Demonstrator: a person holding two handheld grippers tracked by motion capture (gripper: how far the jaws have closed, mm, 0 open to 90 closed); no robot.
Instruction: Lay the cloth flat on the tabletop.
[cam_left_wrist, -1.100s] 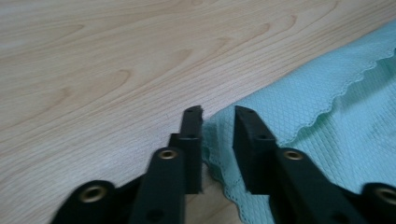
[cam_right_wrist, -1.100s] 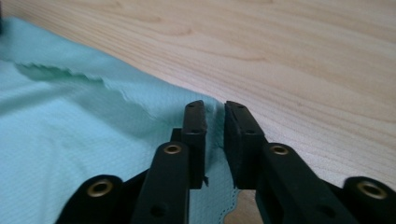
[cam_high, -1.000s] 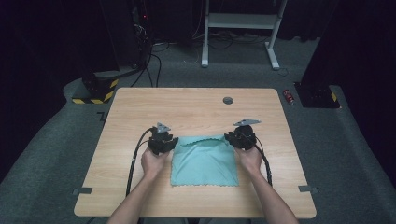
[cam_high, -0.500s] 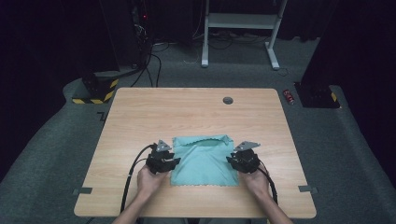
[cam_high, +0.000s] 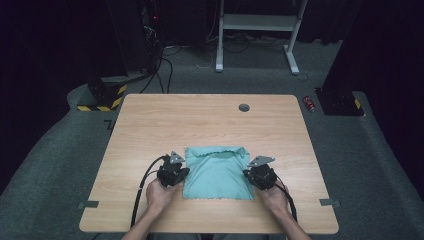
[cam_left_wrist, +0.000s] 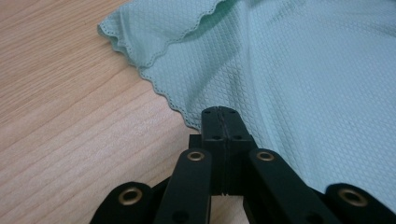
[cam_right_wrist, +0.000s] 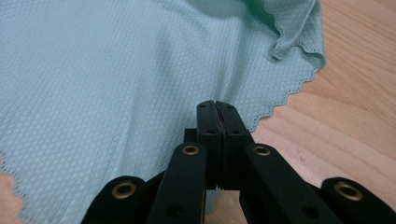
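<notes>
Near my edge of the wooden table (cam_high: 150, 125) lies the cloth (cam_high: 216, 172), a pale mint-green square of fabric with a fine diamond weave and a scalloped, stitched hem. From the high view its far part is doubled back toward me, leaving a puffy, rumpled ridge along the fold, while the near part lies flatter with its wavy edge close to the table's front. I have the left gripper (cam_high: 176, 169) at the cloth's left side and the right gripper (cam_high: 257, 170) at its right side, a hand behind each. In the left gripper view the jaws have just been closing and now stand pressed together, tips meeting right at the scalloped edge where the fabric draws in toward them; I cannot tell for certain how much cloth is pinched. The right gripper view shows the same: jaws just closed, clenched flush, with creases in the weave running down to the tips at the hem.
</notes>
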